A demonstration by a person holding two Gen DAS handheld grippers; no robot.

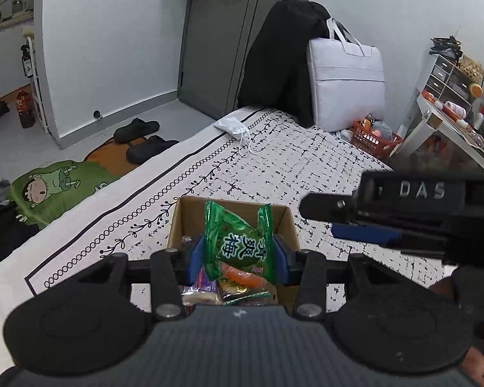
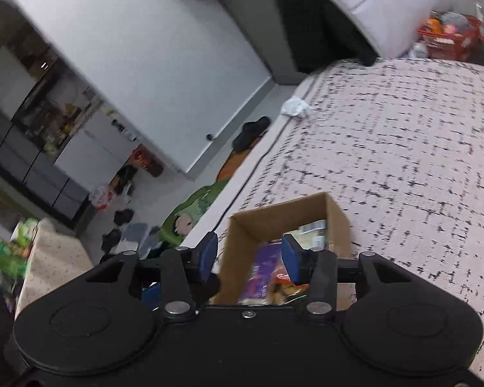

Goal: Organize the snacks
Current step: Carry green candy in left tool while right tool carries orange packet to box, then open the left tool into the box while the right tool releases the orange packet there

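Your patterned bedcover (image 1: 306, 167) carries an open cardboard box (image 1: 285, 225) holding several wrapped snacks, among them a purple packet (image 2: 258, 271) and an orange one (image 1: 242, 274) (their labels are too blurred to read). Your right gripper (image 2: 250, 258) hangs over that box with its blue pads apart and nothing between them; its body reads "DAS" in the left wrist view. Your left gripper (image 1: 238, 254) is clamped on a green packet (image 1: 238, 242) printed with "清爽梅", held just above the box.
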